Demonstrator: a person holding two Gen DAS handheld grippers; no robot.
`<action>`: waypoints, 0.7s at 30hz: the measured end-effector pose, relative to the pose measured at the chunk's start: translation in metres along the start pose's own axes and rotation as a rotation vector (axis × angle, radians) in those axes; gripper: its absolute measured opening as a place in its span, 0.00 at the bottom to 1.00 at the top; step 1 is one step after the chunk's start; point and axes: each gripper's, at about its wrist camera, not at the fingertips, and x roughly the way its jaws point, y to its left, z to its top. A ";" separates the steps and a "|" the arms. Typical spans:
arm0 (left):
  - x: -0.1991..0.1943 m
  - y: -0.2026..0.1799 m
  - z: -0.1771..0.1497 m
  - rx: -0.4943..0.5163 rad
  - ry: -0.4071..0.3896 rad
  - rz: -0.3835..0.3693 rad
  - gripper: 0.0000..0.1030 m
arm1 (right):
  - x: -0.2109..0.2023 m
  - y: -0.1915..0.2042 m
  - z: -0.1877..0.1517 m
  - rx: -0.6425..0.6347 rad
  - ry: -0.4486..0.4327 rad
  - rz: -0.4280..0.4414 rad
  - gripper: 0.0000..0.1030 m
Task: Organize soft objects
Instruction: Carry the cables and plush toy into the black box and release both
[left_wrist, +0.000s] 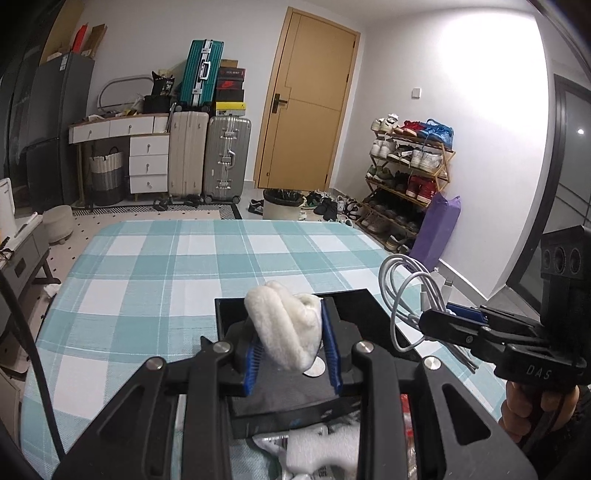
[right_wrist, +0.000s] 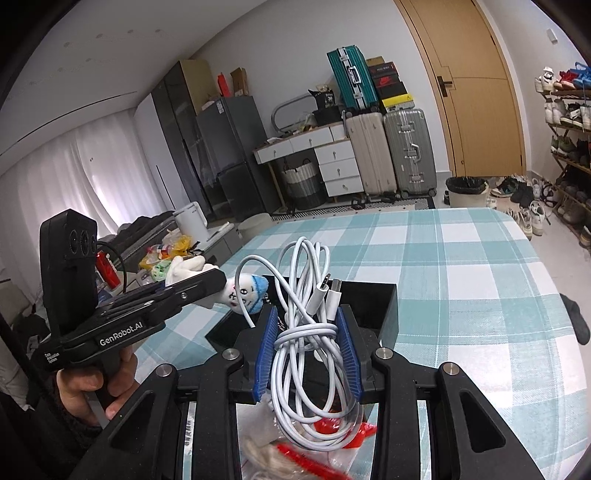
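Note:
My left gripper (left_wrist: 291, 339) is shut on a white plush toy (left_wrist: 286, 325) and holds it over a black open box (left_wrist: 354, 299) on the checked table. The right wrist view shows the toy's face and blue cap (right_wrist: 248, 293) sticking out of that gripper (right_wrist: 207, 286). My right gripper (right_wrist: 308, 339) is shut on a coiled white charging cable (right_wrist: 306, 332), above the same black box (right_wrist: 373, 306). In the left wrist view the cable (left_wrist: 410, 295) hangs from the right gripper (left_wrist: 439, 319) at the box's right side.
The table wears a teal and white checked cloth (left_wrist: 221, 266). Plastic bags and white packets (left_wrist: 325, 450) lie near me under the grippers, with red wrappers (right_wrist: 325, 435). Suitcases (left_wrist: 210, 158), a bin (left_wrist: 282, 206) and a shoe rack (left_wrist: 406, 173) stand beyond.

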 end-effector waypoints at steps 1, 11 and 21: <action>0.005 -0.001 0.000 0.003 0.006 0.006 0.26 | 0.004 -0.002 0.001 0.001 0.006 -0.004 0.32; 0.031 0.002 -0.008 0.018 0.060 0.038 0.27 | 0.040 -0.016 0.003 -0.008 0.059 -0.029 0.32; 0.049 0.002 -0.016 0.040 0.120 0.069 0.28 | 0.065 -0.014 0.002 -0.053 0.097 -0.072 0.32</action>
